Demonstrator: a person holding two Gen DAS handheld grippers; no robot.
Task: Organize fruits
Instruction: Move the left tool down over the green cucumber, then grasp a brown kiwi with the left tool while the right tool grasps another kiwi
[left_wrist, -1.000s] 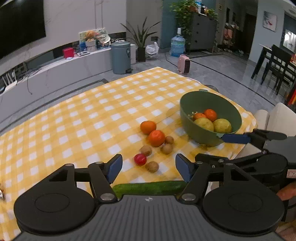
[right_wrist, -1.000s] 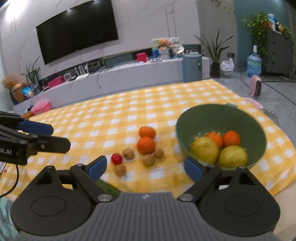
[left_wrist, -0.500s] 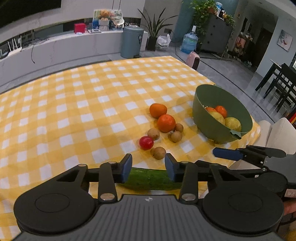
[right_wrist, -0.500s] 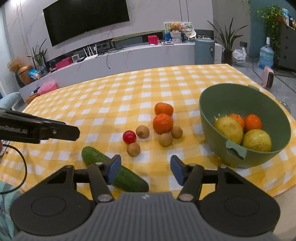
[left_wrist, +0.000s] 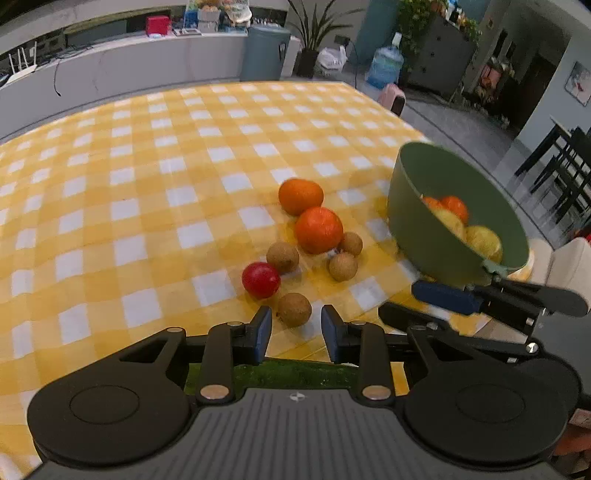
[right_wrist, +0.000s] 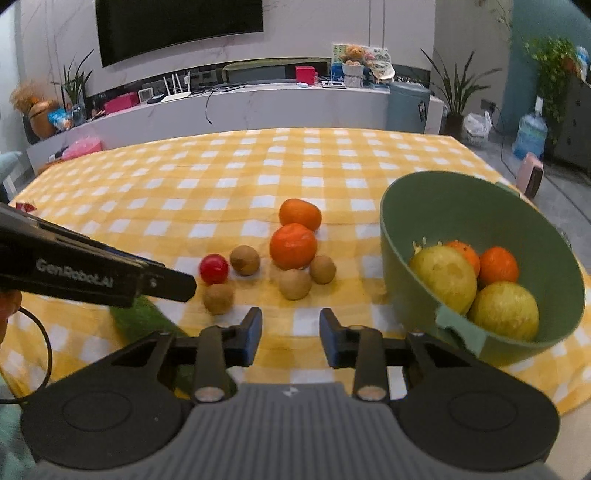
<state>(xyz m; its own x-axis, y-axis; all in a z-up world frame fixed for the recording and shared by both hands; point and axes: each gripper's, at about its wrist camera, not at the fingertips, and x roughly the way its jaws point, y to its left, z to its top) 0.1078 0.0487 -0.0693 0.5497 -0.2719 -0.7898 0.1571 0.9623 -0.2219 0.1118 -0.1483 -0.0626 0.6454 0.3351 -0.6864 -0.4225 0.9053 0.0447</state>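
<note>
Two oranges, a small red fruit and several small brown fruits lie on the yellow checked tablecloth. A green bowl at the right holds two oranges and two yellow fruits. A cucumber lies at the near edge. My left gripper is partly open and empty, just before a brown fruit, above the cucumber. My right gripper is partly open and empty, near the bowl's handle.
The table's right edge runs just past the bowl, with a pale chair beside it. Behind the table stand a low white counter, a grey bin, plants and a water bottle.
Both grippers have narrowed from wide open and moved forward toward the fruits. The cucumber has slid under the left gripper's body in its view.
</note>
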